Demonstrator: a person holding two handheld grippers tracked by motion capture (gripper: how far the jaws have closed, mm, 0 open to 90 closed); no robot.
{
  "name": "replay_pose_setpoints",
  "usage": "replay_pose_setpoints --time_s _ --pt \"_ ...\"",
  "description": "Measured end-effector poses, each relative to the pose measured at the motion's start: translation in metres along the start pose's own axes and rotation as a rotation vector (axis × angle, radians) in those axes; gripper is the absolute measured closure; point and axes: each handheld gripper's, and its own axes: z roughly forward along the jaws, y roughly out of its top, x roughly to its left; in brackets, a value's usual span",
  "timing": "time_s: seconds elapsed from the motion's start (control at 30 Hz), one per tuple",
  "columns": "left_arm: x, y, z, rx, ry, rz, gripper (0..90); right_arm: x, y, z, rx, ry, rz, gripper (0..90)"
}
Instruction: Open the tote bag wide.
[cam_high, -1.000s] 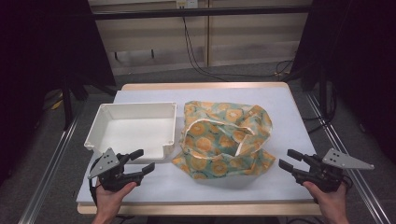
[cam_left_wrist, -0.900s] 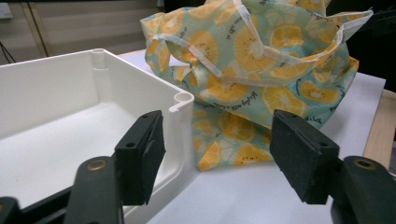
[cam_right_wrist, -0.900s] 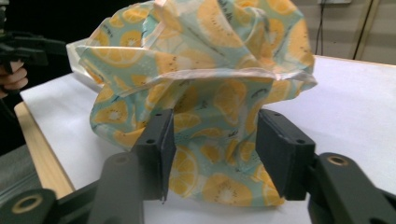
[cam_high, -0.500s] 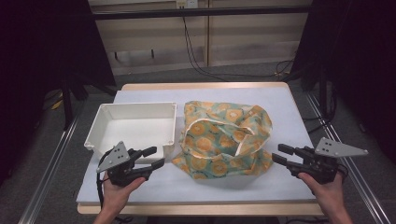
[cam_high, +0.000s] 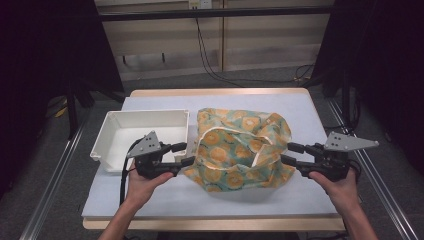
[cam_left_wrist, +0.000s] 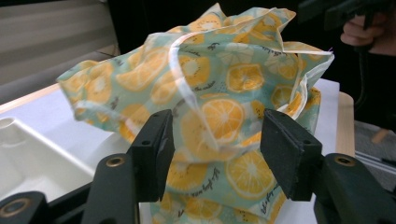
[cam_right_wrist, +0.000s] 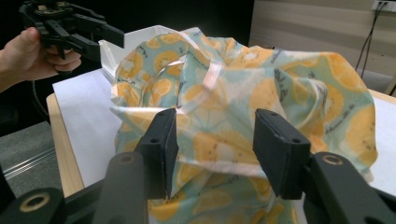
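Observation:
A cloth bag (cam_high: 240, 150) printed with orange slices on pale green lies crumpled in the middle of the table. My left gripper (cam_high: 185, 154) is at the bag's left edge, pointing right. Its jaws stand apart and have just been opening, with the bag (cam_left_wrist: 219, 93) right ahead of them and no pad pressing on it. My right gripper (cam_high: 288, 153) is at the bag's right edge, pointing left. Its jaws have also just been opening, and the bag (cam_right_wrist: 261, 93) bulges just beyond them, ungripped. Each gripper view shows the other gripper (cam_left_wrist: 345, 9) (cam_right_wrist: 70, 28) past the bag.
A white empty tray (cam_high: 107, 135) stands left of the bag, close behind my left gripper; it also shows as the tray (cam_left_wrist: 28, 154) (cam_right_wrist: 140, 35). The table (cam_high: 240, 200) has a pale cover and a wooden edge. Metal rails run along both sides.
Both grippers have moved inward from the table's front corners to the bag's two sides and have risen a little. The bag and tray have not moved.

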Motion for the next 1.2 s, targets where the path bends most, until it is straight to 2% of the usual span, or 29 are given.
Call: replay_pose_setpoints --time_s 0.1,0.13,0.27,0.37,0.47,0.57,0.63,0.67,0.73,0.8,0.87,0.97,1.17,1.2 --pt "0.005 0.009 0.006 -0.01 -0.007 0.003 44.4 -0.004 0.008 0.003 0.003 0.004 -0.005 47.6" --pt "0.007 0.013 0.008 -0.004 0.002 0.009 44.3 -0.007 0.013 0.006 0.004 0.013 -0.011 47.5" --pt "0.016 0.028 0.018 -0.018 -0.026 -0.003 42.9 -0.008 0.022 0.012 0.012 0.018 -0.02 46.9" --pt "0.02 0.037 0.027 -0.02 -0.027 0.003 41.9 -0.008 0.03 0.02 0.018 0.025 -0.034 46.5" --pt "0.023 0.042 0.038 -0.01 -0.033 0.007 40.9 -0.009 0.037 0.029 0.022 0.033 -0.043 45.6" --pt "0.026 0.041 0.048 0.008 -0.02 0.013 41.8 -0.01 0.043 0.038 0.026 0.047 -0.045 45.1" --pt "0.027 0.04 0.054 0.032 -0.004 0.021 49.4 -0.009 0.046 0.044 0.038 0.056 -0.054 44.6" --pt "0.028 0.039 0.056 0.043 -0.012 0.029 54.5 -0.009 0.047 0.046 0.041 0.057 -0.056 44.4" --pt "0.03 0.039 0.06 0.057 0.003 0.025 67.5 -0.009 0.049 0.05 0.049 0.065 -0.062 44.3" --pt "0.033 0.039 0.064 0.067 0.001 0.024 75.6 -0.008 0.051 0.054 0.049 0.071 -0.06 44.1" --pt "0.035 0.041 0.065 0.074 -0.001 0.02 87.6 -0.008 0.052 0.057 0.058 0.075 -0.061 43.9" --pt "0.037 0.045 0.063 0.059 -0.001 -0.003 90.0 -0.008 0.053 0.061 0.07 0.08 -0.063 43.5" --pt "0.035 0.061 0.059 0.018 -0.031 -0.019 90.0 -0.009 0.06 0.069 0.083 0.085 -0.07 42.6" --pt "0.033 0.065 0.057 0.021 -0.024 -0.019 90.0 -0.009 0.061 0.072 0.091 0.088 -0.068 42.4"
